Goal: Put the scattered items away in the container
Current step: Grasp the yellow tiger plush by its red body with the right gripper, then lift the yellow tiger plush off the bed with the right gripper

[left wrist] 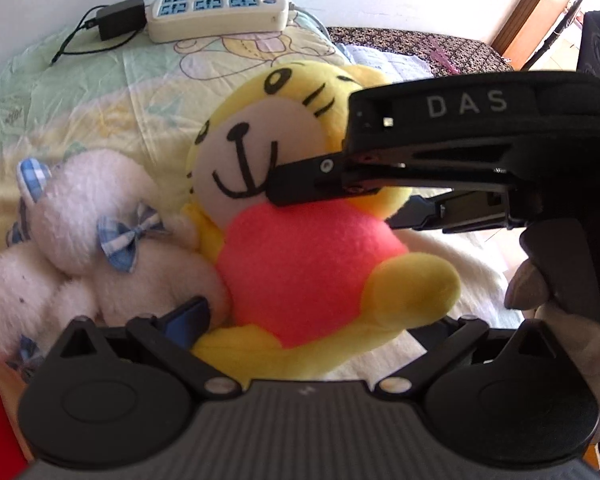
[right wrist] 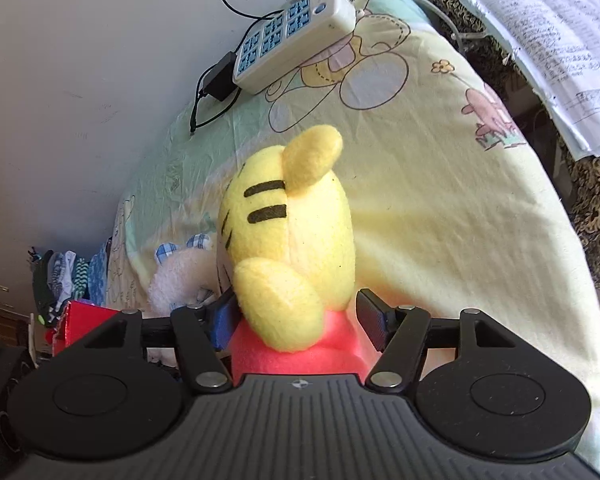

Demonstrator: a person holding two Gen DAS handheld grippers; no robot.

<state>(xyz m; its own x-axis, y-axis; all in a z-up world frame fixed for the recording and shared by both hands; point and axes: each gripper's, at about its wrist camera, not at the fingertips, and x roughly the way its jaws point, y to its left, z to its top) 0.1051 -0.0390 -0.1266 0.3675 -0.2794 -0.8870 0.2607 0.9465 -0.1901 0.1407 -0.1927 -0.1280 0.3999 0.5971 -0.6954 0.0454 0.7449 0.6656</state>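
- One yellow tiger plush (left wrist: 300, 216) in a pink top.
- One white fluffy plush (left wrist: 84, 240), with blue checked bows; I count at least two bows.
- One power strip (left wrist: 220, 10) up by the wall.
- One black adapter (left wrist: 120, 20), with its cord.
- One stack of printed papers (right wrist: 548, 52).
- One red box (right wrist: 80, 320), partly seen.
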